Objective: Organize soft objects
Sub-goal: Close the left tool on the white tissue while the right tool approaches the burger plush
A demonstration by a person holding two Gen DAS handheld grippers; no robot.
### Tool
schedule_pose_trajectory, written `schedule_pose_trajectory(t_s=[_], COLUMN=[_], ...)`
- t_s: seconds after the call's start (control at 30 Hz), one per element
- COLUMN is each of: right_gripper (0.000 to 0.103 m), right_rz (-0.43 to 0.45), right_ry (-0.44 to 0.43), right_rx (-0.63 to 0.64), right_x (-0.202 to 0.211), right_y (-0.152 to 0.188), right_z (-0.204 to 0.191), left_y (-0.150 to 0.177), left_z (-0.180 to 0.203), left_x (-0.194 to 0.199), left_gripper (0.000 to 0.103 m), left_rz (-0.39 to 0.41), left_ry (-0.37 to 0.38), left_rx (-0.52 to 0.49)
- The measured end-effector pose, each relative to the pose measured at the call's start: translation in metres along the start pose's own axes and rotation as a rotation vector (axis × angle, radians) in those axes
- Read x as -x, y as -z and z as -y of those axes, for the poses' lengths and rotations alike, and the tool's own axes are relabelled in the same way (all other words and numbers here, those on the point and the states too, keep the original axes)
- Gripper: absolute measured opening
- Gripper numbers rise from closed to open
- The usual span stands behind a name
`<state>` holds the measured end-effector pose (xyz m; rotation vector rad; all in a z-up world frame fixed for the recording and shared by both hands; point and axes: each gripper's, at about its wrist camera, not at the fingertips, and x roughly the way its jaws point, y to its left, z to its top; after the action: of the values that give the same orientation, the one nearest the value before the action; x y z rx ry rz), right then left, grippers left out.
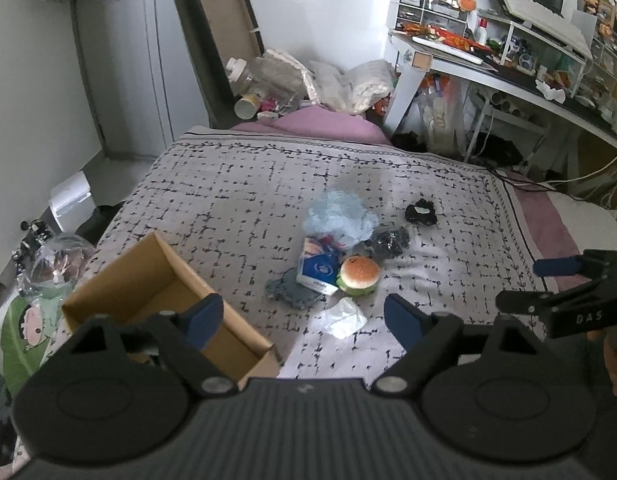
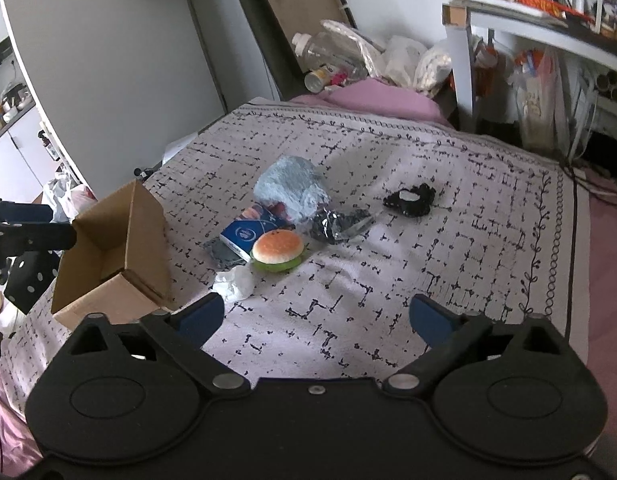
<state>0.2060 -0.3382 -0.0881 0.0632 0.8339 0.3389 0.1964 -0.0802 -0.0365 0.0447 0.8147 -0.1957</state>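
A pile of soft things lies mid-bed: a squishy burger (image 1: 358,275) (image 2: 277,250), a fluffy light-blue cloth (image 1: 340,214) (image 2: 292,186), a blue-white packet (image 1: 320,270) (image 2: 248,234), a grey cloth (image 1: 290,292), a white crumpled tissue (image 1: 344,317) (image 2: 233,284), a dark item in clear wrap (image 1: 388,240) (image 2: 336,226) and a black scrunchie (image 1: 421,213) (image 2: 409,199). An open cardboard box (image 1: 148,280) (image 2: 112,248) stands left of the pile. My left gripper (image 1: 304,316) is open and empty, over the box's near corner. My right gripper (image 2: 318,314) is open and empty, short of the pile; it also shows in the left wrist view (image 1: 520,284).
The patterned bedspread (image 1: 248,184) (image 2: 428,240) covers the bed. A pink pillow (image 1: 316,122), bags and a plastic jar (image 1: 248,76) lie at the far end. A cluttered white desk (image 1: 508,64) stands far right. Bags sit on the floor at left (image 1: 48,264).
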Motion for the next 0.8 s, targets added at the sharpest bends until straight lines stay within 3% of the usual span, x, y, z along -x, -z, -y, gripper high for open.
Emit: schedule_pose_trajectory(t_s=[0.27,0.37,0.8], right_gripper=[0.091,0.084,0.063], right_rz=[-0.025,-0.039,-0.09], right_ry=[-0.041,-0.067,-0.137], right_rx=[-0.05,-0.067,-0.143], right_x=[-0.015,-0.022,-0.052], right_y=[-0.002,-0.002,-0.008], right_z=[0.013,0.017,0.03], left_y=[-0.006,-0.007,-0.02], left_z=[0.011,0.014,0.029], left_x=[-0.029,-0.038,-0.076], left_gripper=[0.067,0.061,0.047], left_rz=[-0.047,-0.065,-0.1], left_ry=[0.001,0.005,0.049], left_rx=[-0.02,-0.038,-0.075])
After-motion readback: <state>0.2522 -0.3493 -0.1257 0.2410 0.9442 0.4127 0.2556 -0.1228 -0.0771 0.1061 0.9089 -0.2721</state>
